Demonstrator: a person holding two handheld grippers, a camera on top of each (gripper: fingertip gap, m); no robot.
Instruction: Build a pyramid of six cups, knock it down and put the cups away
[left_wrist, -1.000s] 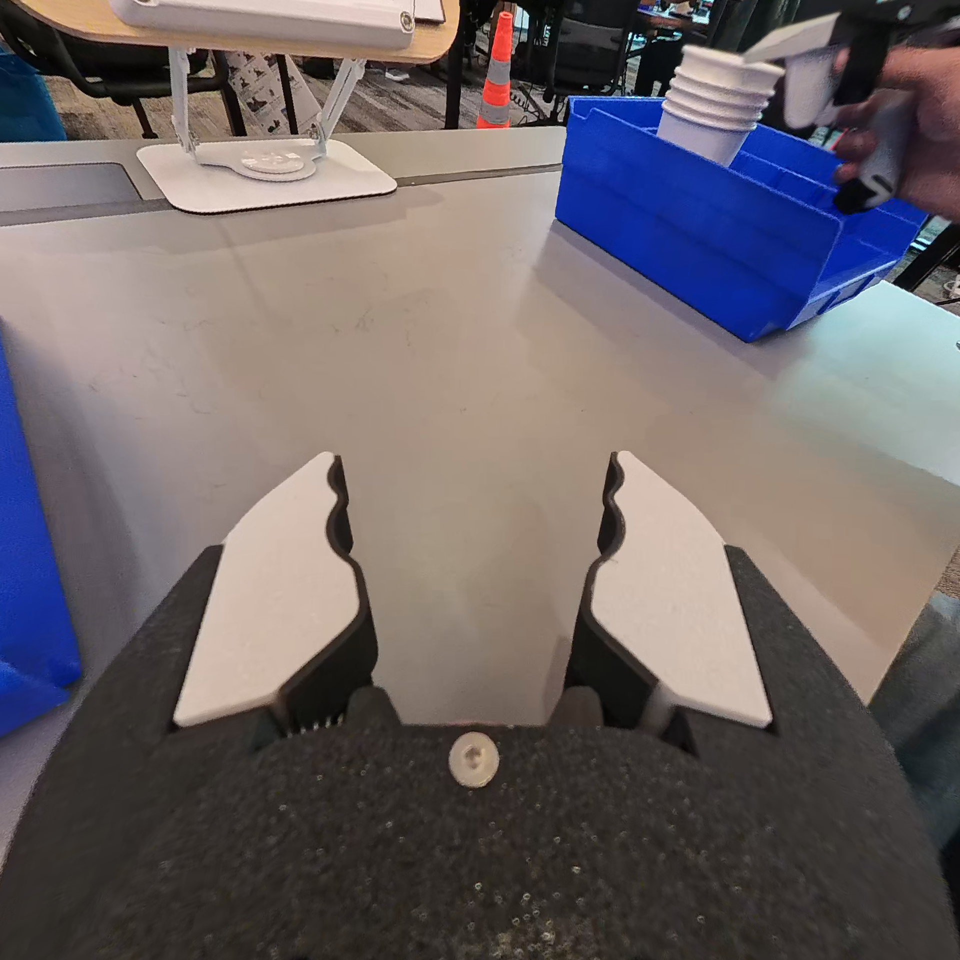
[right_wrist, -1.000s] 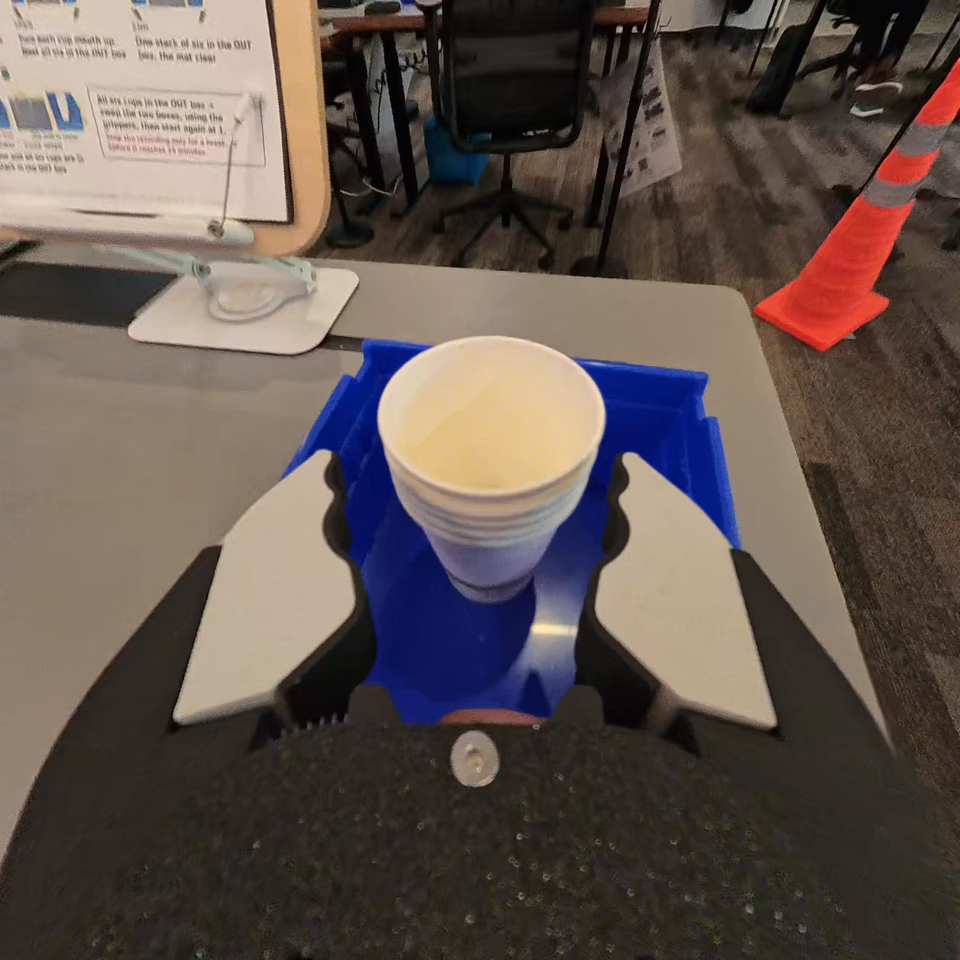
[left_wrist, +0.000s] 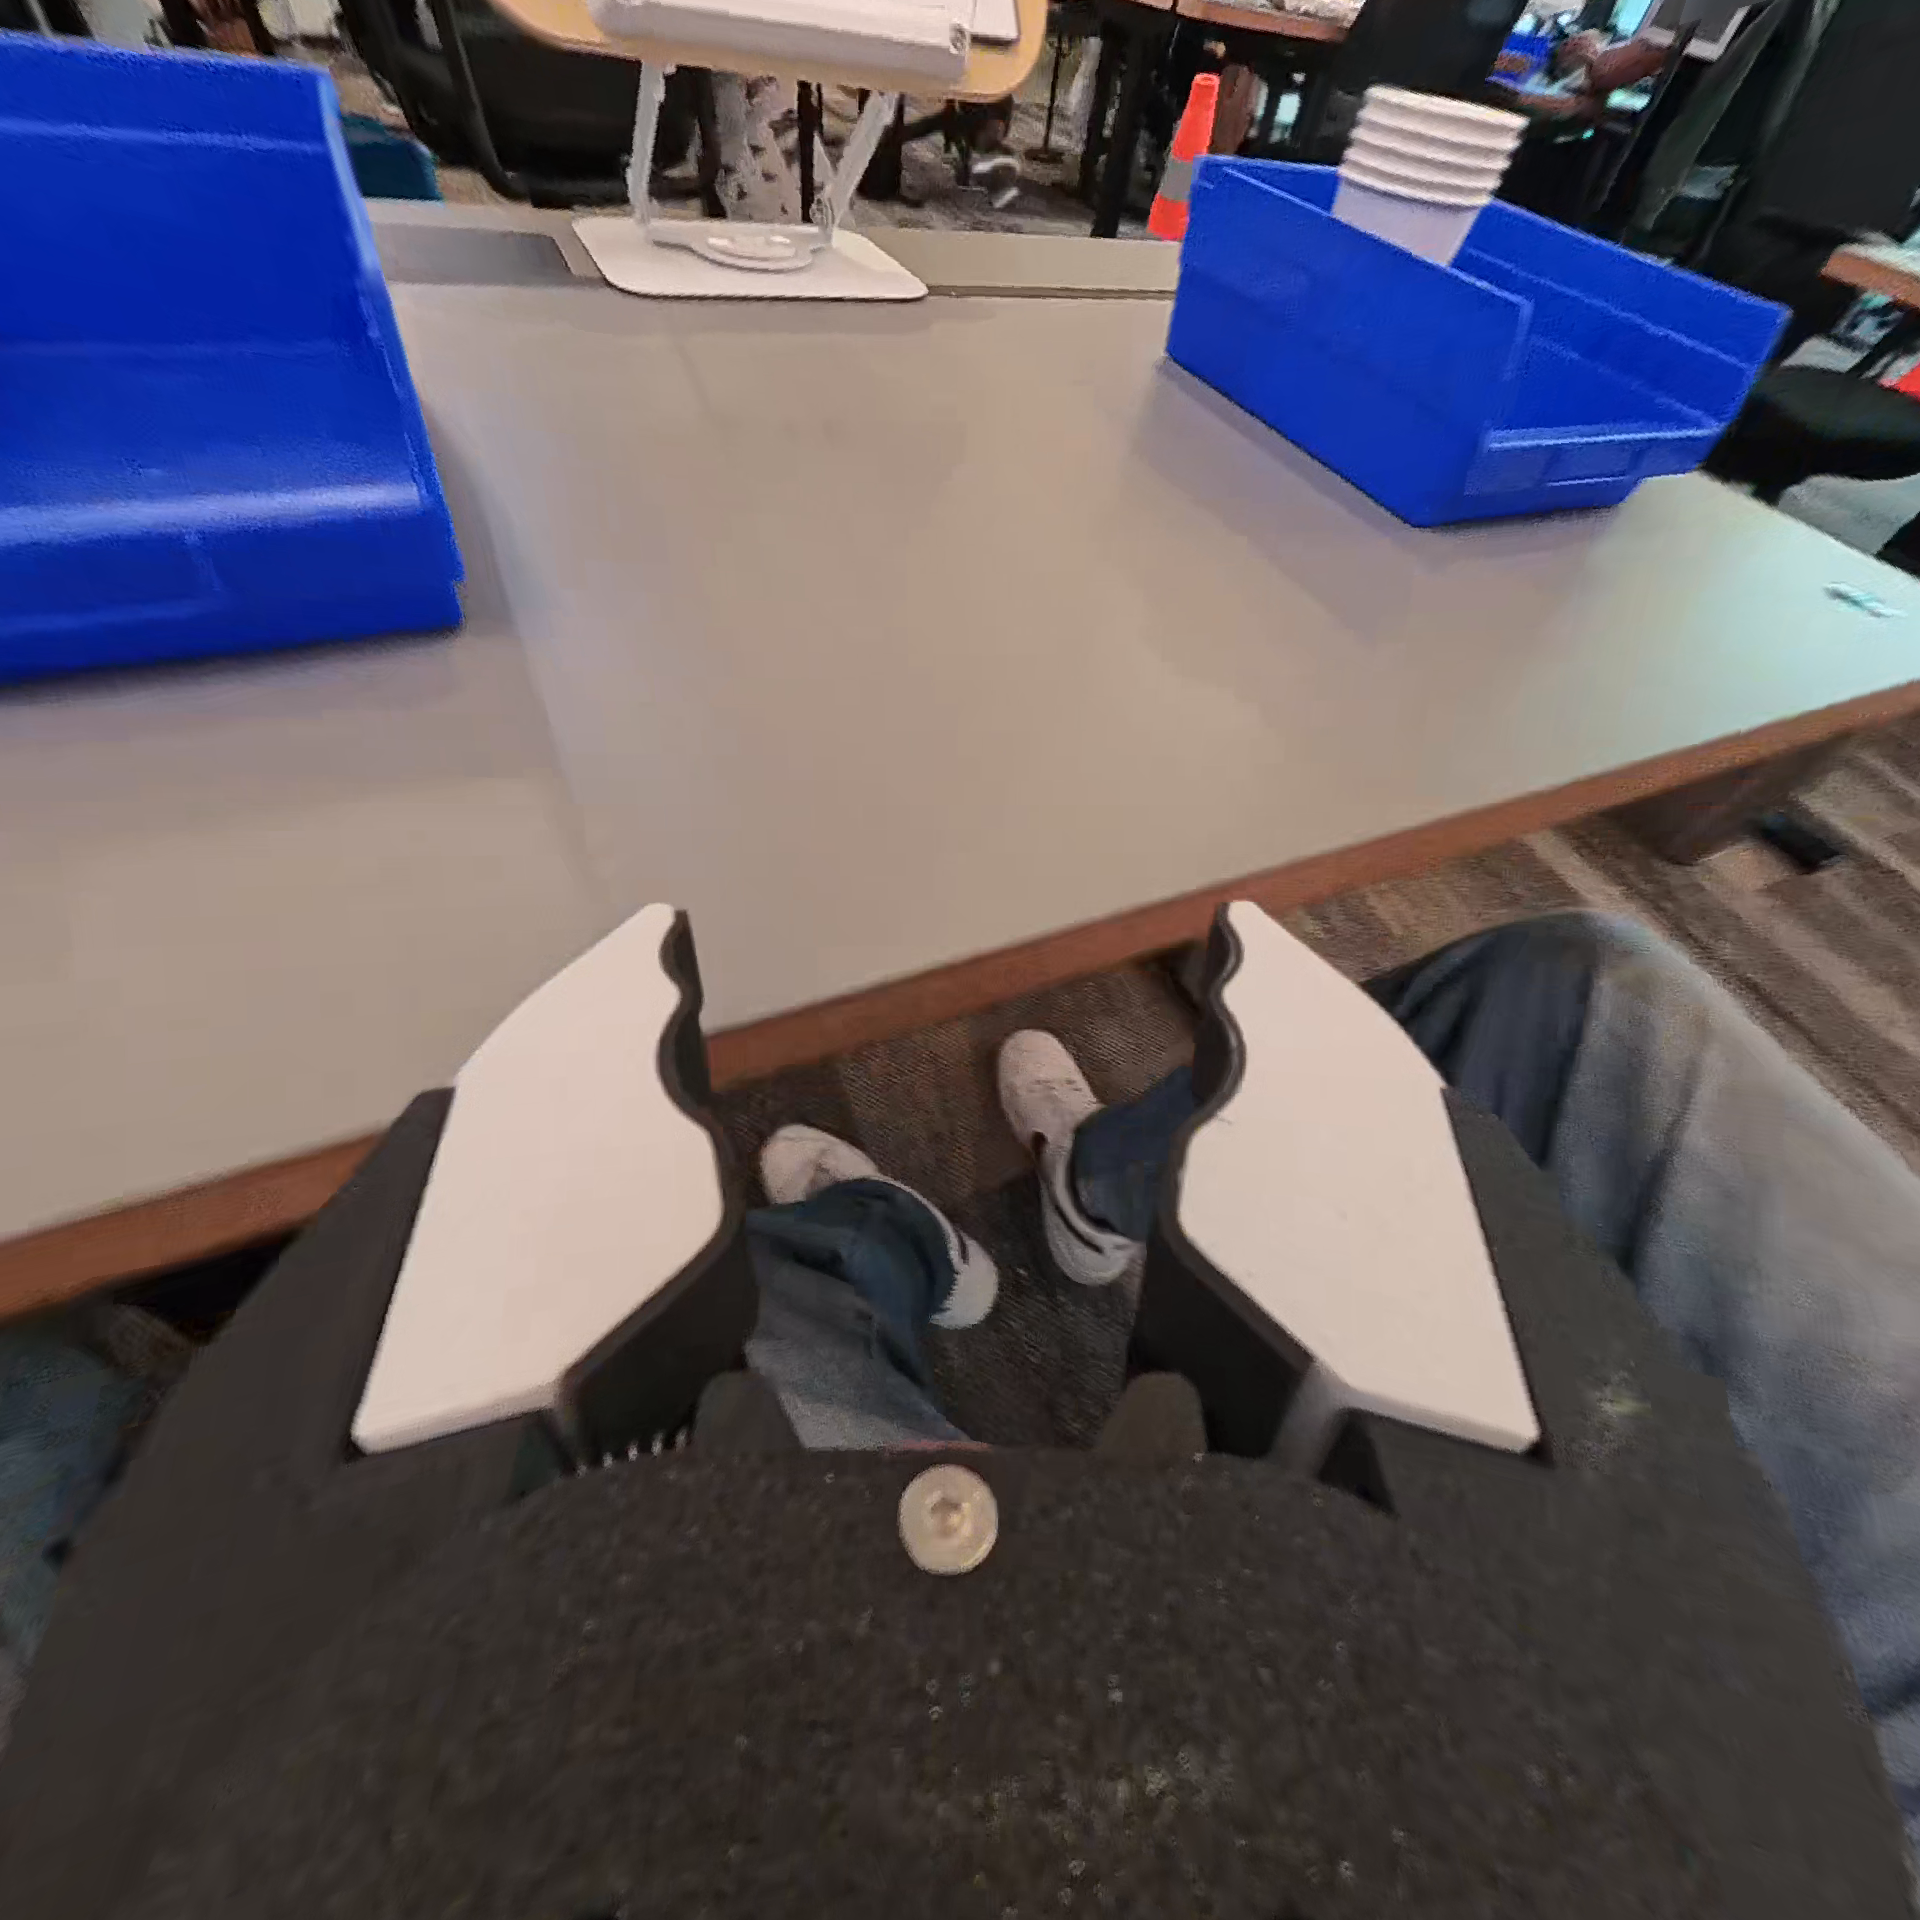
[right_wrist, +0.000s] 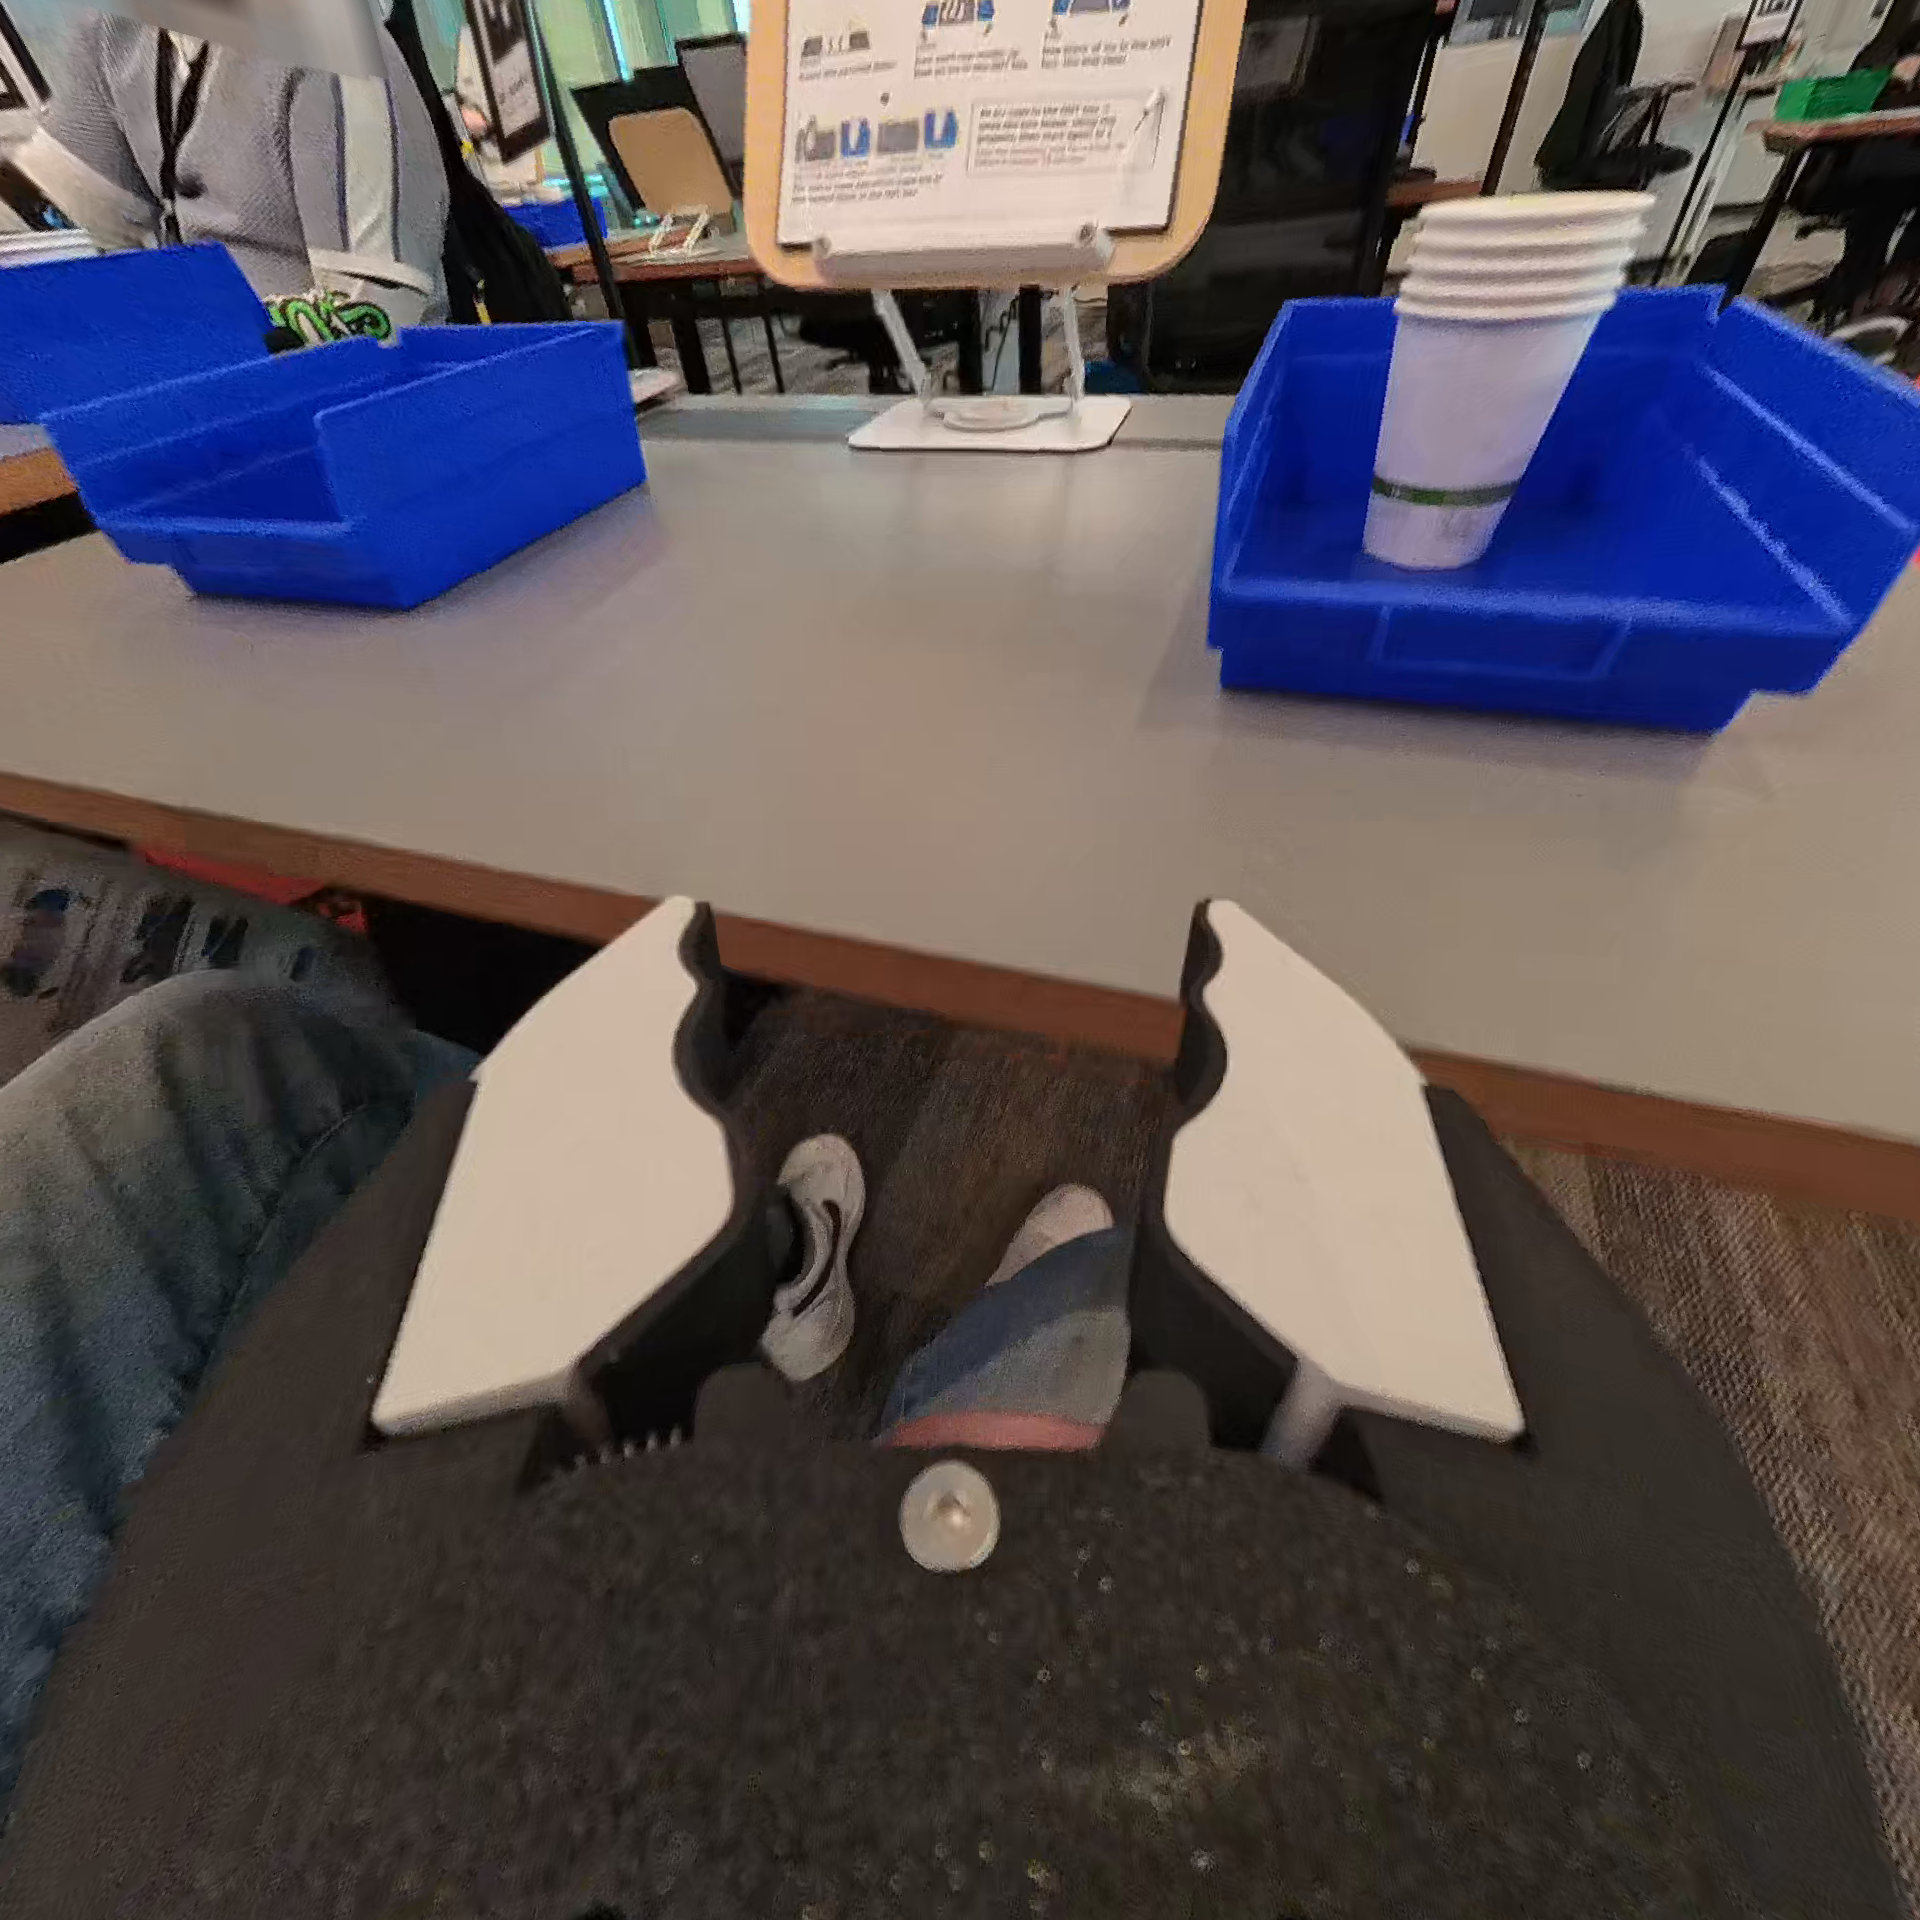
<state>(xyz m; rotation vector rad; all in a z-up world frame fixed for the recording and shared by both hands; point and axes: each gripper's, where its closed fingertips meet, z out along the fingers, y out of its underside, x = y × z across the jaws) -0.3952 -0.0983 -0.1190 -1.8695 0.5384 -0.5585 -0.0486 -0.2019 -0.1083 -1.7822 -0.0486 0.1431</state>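
A stack of several nested white paper cups (right_wrist: 1475, 384) stands upright in the right blue bin (right_wrist: 1714, 582). The stack (left_wrist: 1418, 171) and that bin (left_wrist: 1382, 364) also show at the far right in the left wrist view. A second blue bin (right_wrist: 353, 488) on the left shows nothing inside; it fills the left edge of the left wrist view (left_wrist: 197, 416). My left gripper (left_wrist: 951, 940) is open and empty, held off the near table edge above the person's legs. My right gripper (right_wrist: 951, 935) is open and empty at the same edge.
The grey table (right_wrist: 883, 675) has a brown front edge. A white stand with an instruction board (right_wrist: 987, 421) sits at the back centre. An orange cone (left_wrist: 1184, 156) stands behind. The person's legs and white shoes (left_wrist: 1049, 1132) are below the grippers.
Both grippers have pulled back from over the table to beyond its near edge. The right gripper has left the cup stack standing in the right bin.
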